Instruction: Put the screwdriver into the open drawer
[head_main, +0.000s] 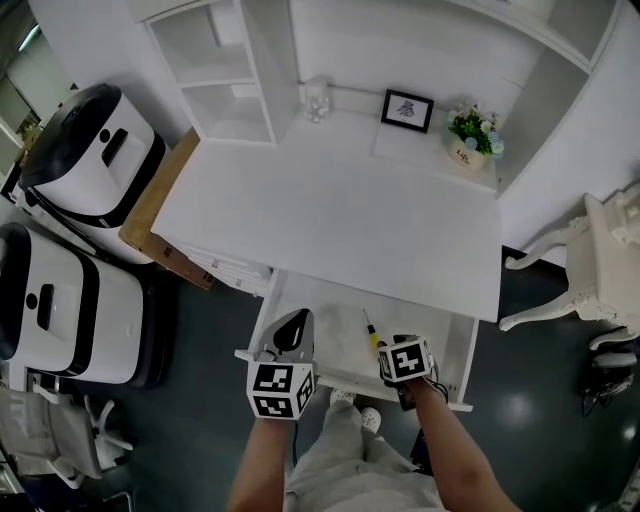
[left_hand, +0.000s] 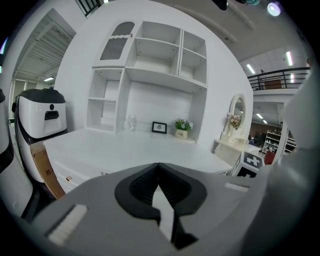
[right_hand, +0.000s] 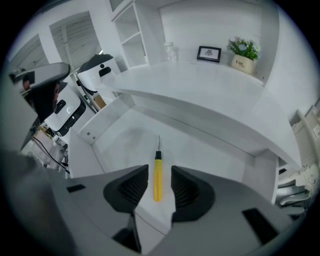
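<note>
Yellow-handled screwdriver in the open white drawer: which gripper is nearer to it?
Right. The right gripper hangs just above the yellow-handled screwdriver, open jaws framing it. The left gripper, shut, is farther off to its left over the white drawer.

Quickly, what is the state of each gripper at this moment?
Left gripper: closed, empty.
Right gripper: open; the screwdriver lies in the drawer below it, not gripped.

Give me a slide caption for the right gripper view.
Open right gripper over the yellow screwdriver lying in the open white drawer.
</note>
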